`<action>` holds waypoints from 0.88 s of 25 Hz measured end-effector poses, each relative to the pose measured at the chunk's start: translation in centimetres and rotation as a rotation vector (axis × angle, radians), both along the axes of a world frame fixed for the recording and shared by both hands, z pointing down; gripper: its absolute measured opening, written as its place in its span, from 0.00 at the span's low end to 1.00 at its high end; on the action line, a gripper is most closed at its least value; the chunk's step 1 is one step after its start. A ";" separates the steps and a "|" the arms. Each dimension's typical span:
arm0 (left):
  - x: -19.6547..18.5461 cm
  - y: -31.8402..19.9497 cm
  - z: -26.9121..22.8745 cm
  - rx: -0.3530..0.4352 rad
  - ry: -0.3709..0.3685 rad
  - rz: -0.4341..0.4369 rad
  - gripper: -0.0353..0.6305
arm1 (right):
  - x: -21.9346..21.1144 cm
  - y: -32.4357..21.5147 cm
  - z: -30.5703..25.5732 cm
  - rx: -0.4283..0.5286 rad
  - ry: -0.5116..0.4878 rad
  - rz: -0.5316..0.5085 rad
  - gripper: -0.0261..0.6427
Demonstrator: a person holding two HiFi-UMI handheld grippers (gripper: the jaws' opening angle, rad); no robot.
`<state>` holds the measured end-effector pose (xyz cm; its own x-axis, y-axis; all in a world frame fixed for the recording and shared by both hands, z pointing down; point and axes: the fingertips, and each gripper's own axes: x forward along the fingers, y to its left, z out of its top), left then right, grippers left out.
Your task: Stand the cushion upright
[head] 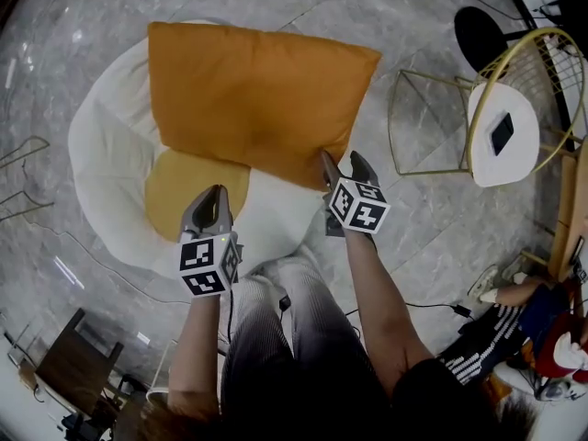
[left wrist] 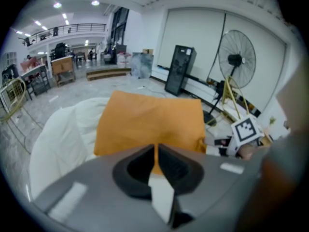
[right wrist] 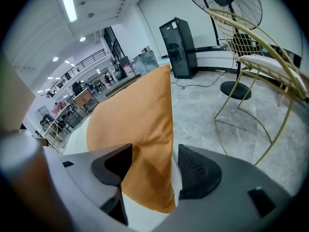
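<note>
The big orange cushion (head: 257,90) stands leaning against the back of a white round armchair (head: 106,145). A smaller round yellow cushion (head: 184,177) lies on the seat below it. My right gripper (head: 344,165) is at the orange cushion's lower right corner. In the right gripper view the cushion (right wrist: 140,124) hangs between the jaws of the open right gripper (right wrist: 154,156), with a gap on the right side. My left gripper (head: 213,200) hovers over the yellow cushion, apart from the orange one. In the left gripper view the left gripper (left wrist: 155,149) is shut, with the orange cushion (left wrist: 149,122) beyond.
A gold wire chair (head: 432,122) with a white seat (head: 501,127) and a dark phone (head: 502,132) stands to the right. A fan's black base (head: 478,35) sits behind it. A seated person (head: 542,310) is at the lower right, a wooden chair (head: 73,366) at the lower left.
</note>
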<state>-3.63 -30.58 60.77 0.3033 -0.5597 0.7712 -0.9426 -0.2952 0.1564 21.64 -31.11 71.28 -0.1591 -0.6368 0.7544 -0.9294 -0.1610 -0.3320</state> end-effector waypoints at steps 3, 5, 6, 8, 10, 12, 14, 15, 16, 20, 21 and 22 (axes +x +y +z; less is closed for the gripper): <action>-0.2 0.2 -0.6 0.011 0.017 -0.011 0.10 | 0.5 0.4 -1.5 0.020 0.027 0.016 0.44; -0.4 0.3 -1.3 0.019 0.021 -0.012 0.10 | 0.6 0.8 -2.8 0.033 0.037 0.021 0.42; -0.6 0.3 -1.7 0.025 0.024 -0.015 0.10 | 0.4 0.9 -3.5 0.041 0.040 0.019 0.41; -1.2 0.2 -2.9 0.039 0.033 -0.026 0.10 | -0.2 1.1 -5.2 0.066 0.041 0.011 0.38; -1.9 0.3 -4.0 0.051 0.043 -0.032 0.10 | -0.9 1.2 -7.5 0.110 0.032 0.019 0.28; -2.5 0.6 -5.2 0.060 0.048 -0.032 0.09 | -1.8 1.3 -10.2 0.158 0.022 0.029 0.23; -3.0 0.8 -6.4 0.072 0.052 -0.028 0.09 | -2.7 1.6 -12.6 0.192 0.010 0.030 0.20; -3.3 0.9 -7.1 0.079 0.056 -0.029 0.09 | -3.2 1.8 -13.7 0.204 0.001 0.026 0.18; -3.6 1.0 -7.8 0.087 0.061 -0.032 0.09 | -3.8 1.9 -14.6 0.214 -0.009 0.021 0.17; -4.4 1.5 -10.7 0.118 0.081 -0.030 0.09 | -5.3 2.4 -18.3 0.254 -0.014 -0.007 0.10; -4.6 1.7 -11.3 0.126 0.085 -0.026 0.09 | -5.5 2.5 -19.2 0.264 -0.009 -0.010 0.09; -4.9 1.9 -12.0 0.133 0.089 -0.023 0.09 | -5.7 2.6 -20.0 0.273 -0.006 -0.010 0.09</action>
<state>-8.58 -28.70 48.78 0.3530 -0.6629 0.6603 -0.9335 -0.2976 0.2002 15.93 -28.46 51.28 -0.1708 -0.8149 0.5538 -0.9283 -0.0553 -0.3678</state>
